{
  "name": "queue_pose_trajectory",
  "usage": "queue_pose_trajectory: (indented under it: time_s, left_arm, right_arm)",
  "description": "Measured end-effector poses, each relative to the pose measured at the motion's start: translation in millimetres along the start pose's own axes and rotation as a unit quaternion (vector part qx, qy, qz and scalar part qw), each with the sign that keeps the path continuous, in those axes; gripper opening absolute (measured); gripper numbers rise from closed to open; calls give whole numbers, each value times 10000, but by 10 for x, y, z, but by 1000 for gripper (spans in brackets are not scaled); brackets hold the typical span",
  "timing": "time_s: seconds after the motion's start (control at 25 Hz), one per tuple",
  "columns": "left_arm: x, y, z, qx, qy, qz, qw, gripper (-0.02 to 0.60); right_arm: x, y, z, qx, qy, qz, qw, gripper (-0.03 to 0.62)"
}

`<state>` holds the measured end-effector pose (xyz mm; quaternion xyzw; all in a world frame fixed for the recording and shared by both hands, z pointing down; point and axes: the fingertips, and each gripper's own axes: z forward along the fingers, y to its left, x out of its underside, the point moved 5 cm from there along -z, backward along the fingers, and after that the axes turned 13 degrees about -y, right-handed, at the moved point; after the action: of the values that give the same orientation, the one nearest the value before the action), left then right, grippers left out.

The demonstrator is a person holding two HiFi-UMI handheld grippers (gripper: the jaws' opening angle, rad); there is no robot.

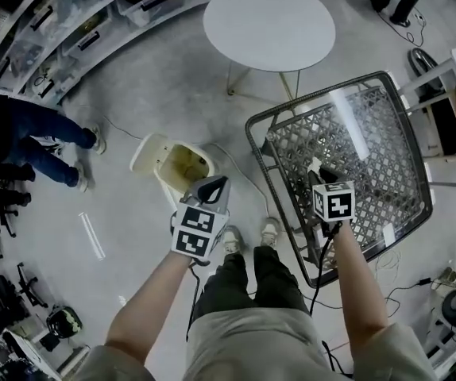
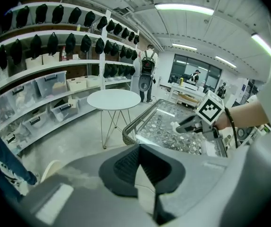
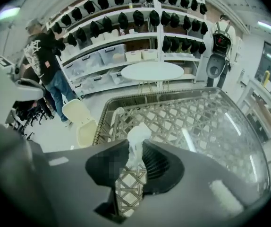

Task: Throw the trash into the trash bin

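Pick-up step: my right claw (image 3: pixel 136 150) is clamped on the white crumpled trash (image 3: pixel 138 135), just above the tabletop (image 1: pixel 371 157). Left claw (image 2: pixel 138 157) together, empty. Next, I judge: carry the trash over the open trash bin (image 1: pixel 172 169) and release.

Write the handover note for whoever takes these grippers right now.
Left gripper: shut, empty, held near the bin.
Right gripper: shut on white trash, over the glass table.
Bin: on the floor to the table's left, lid open.
Done: trash gripped.
Left: carry it to the bin and drop it in.
Check the white piece at the table's near edge; I cannot tell if it is trash.
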<state>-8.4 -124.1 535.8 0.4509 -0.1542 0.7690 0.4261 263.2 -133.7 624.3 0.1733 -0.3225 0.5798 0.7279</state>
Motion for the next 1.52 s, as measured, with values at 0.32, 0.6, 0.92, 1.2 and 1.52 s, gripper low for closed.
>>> queue_pose_trajectory:
  time_s: [0.32,0.6,0.92,1.2,1.52]
  left_arm:
    - [-234,238,-444,-325,-309,163,9989,3]
    - [-365,498,-909,-753,-612,47,9953,3]
    - [-292,868,-1472,-1388,-762,-175,9872,3]
    - [8,1201,-1795,-1889,-808,-534,9772,3]
    - [515,1575,-1840,-2147,-646,-837,9709,3]
  right_arm:
    - [-802,293,-428,-394,-863,95,9954,92]
    - [-1439,713,-703,-832,-1618,198,9831,87]
    - [-1780,1338,-671,-1328,-1694,-324,9760,84]
    - [-1809,2135,-362,-2041,-1473,-837,9642,84]
    - [-1521,3030,298,-2630,-909,-1263,9522,84]
